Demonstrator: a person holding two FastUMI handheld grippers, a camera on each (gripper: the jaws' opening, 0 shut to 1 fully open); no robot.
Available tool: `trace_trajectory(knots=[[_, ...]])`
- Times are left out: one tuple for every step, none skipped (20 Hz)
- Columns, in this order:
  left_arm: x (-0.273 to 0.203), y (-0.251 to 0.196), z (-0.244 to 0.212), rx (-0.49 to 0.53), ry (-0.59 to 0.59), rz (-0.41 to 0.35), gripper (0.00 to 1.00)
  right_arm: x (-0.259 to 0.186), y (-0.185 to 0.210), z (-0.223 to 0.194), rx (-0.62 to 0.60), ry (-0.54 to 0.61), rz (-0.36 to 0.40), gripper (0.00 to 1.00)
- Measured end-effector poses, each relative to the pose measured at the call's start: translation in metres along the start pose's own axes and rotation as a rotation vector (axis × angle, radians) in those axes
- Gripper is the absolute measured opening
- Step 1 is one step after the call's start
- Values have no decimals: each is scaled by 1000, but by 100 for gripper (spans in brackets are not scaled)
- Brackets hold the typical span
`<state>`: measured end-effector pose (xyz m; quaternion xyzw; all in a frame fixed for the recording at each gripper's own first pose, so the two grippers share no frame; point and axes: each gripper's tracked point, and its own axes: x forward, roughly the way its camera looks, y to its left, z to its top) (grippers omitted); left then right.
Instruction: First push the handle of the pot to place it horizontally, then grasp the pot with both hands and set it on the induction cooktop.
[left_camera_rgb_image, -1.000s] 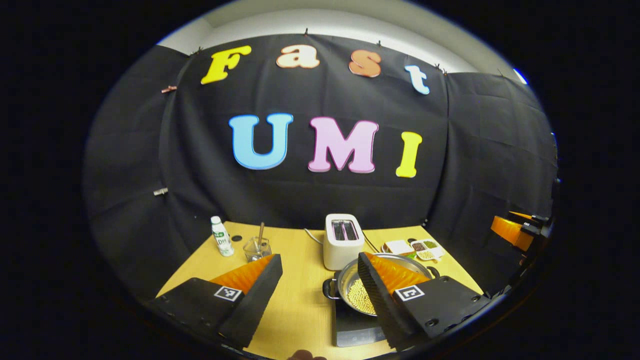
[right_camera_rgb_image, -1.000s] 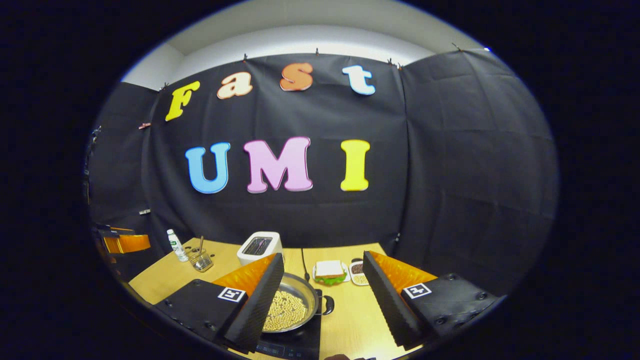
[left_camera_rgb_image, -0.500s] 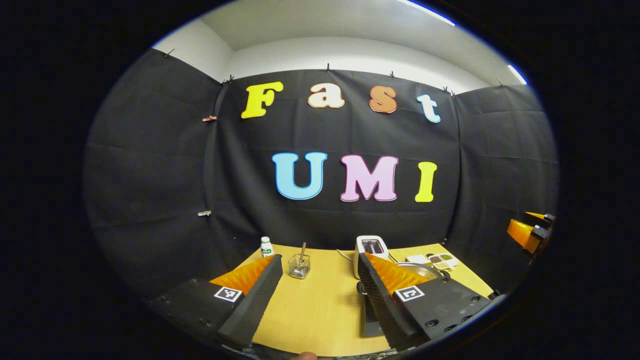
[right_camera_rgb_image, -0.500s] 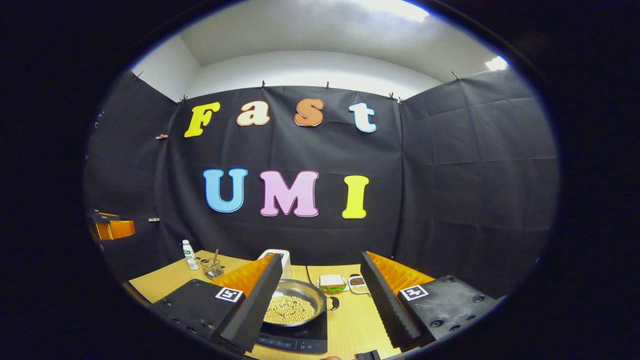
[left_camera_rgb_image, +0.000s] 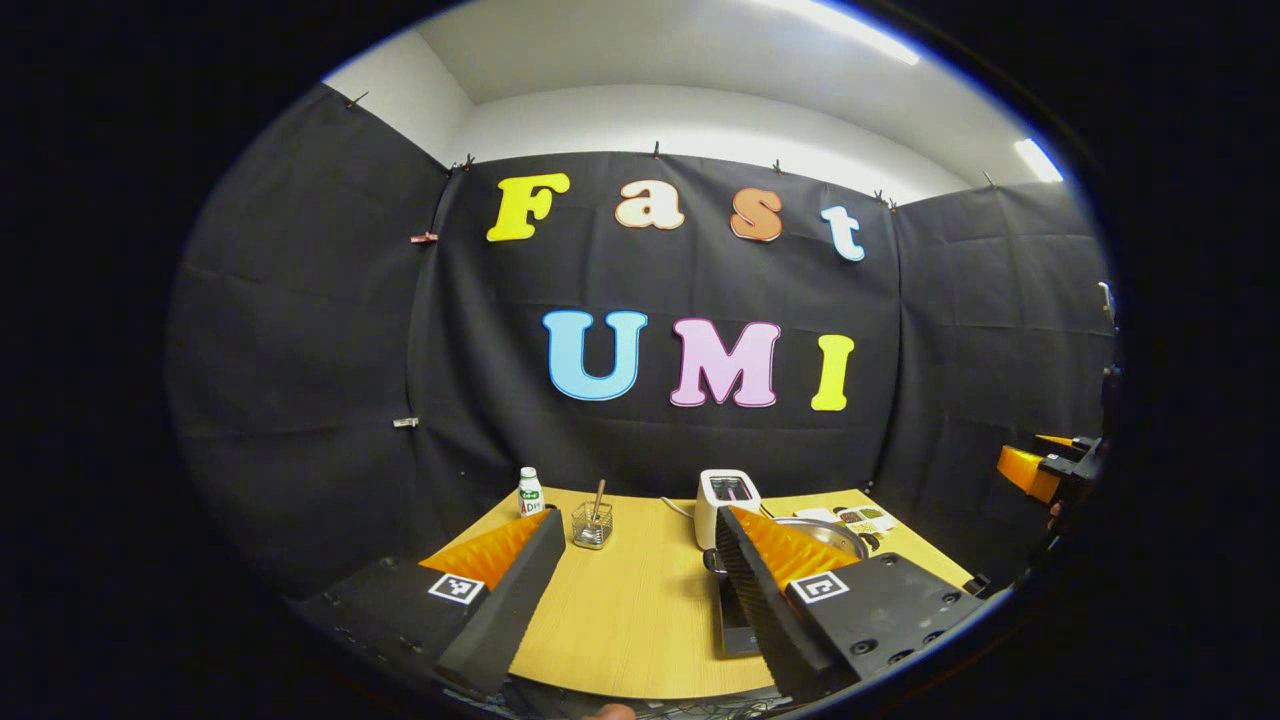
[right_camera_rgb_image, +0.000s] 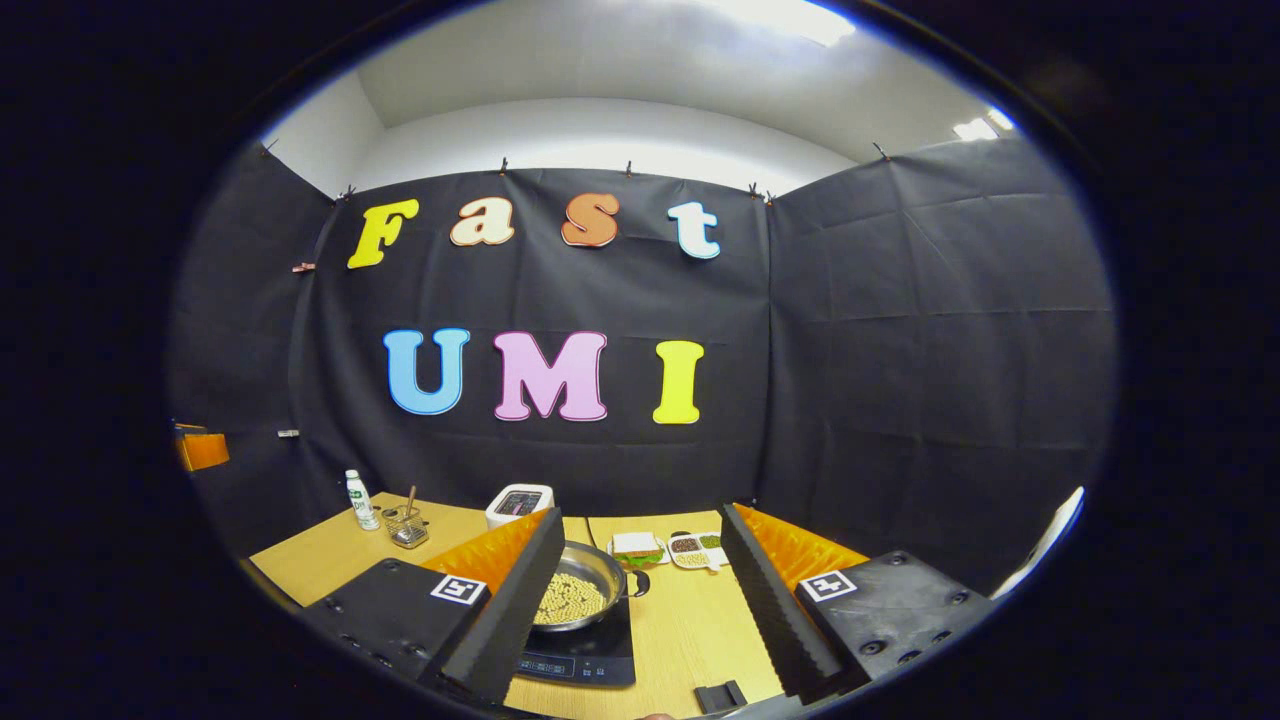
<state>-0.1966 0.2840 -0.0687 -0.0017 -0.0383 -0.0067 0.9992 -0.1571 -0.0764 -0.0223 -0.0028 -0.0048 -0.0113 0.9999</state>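
Currently: shallow round stainless-steel pot (right_camera_rgb_image: 578, 597), holding a layer of pale yellow beans, sits on the flat black induction cooktop (right_camera_rgb_image: 585, 655) on the light wooden table (right_camera_rgb_image: 690, 630); judged from this, the placing step looks done. One small black loop handle (right_camera_rgb_image: 638, 583) shows at the pot's right side in the right gripper view; a like handle shows at its near-left side in the left gripper view, so the handle-to-handle axis appears to run roughly crosswise to both cameras, though part of the rim is hidden behind fingers. Right gripper (right_camera_rgb_image: 640, 610): fingers spread wide, nothing between them, held clear above the near table edge; the pot lies ahead and to its left, partly behind the left finger. Left gripper (left_camera_rgb_image: 635, 600): fingers likewise spread and empty; the pot (left_camera_rgb_image: 830, 532) lies ahead and to its right, mostly behind the right finger. Nearness: the pot appears somewhat nearer the right gripper, judged by how much of it shows. Other items, none touched: white two-slot toaster (right_camera_rgb_image: 518, 503) behind the pot; small white bottle (right_camera_rgb_image: 357, 498); clear glass cup with a stick (right_camera_rgb_image: 406, 527); sandwich on a plate (right_camera_rgb_image: 636, 546); divided white dish of grains (right_camera_rgb_image: 697, 549). Any further move would turn on approaching the two handles from opposite sides.
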Motion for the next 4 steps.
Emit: trace_trajectory(knots=[[1,-4,-2,-1,5,-4,96,1,4,-1,2,2,7,98],[0,-7,-3,-2,9,-8,95,2,7,0,3,2,14,98],[1,-9,-4,-4,12,-15,96,3,9,1,0,-1,20,98],[1,-12,-4,-7,12,-19,95,4,11,1,-4,-2,26,98]])
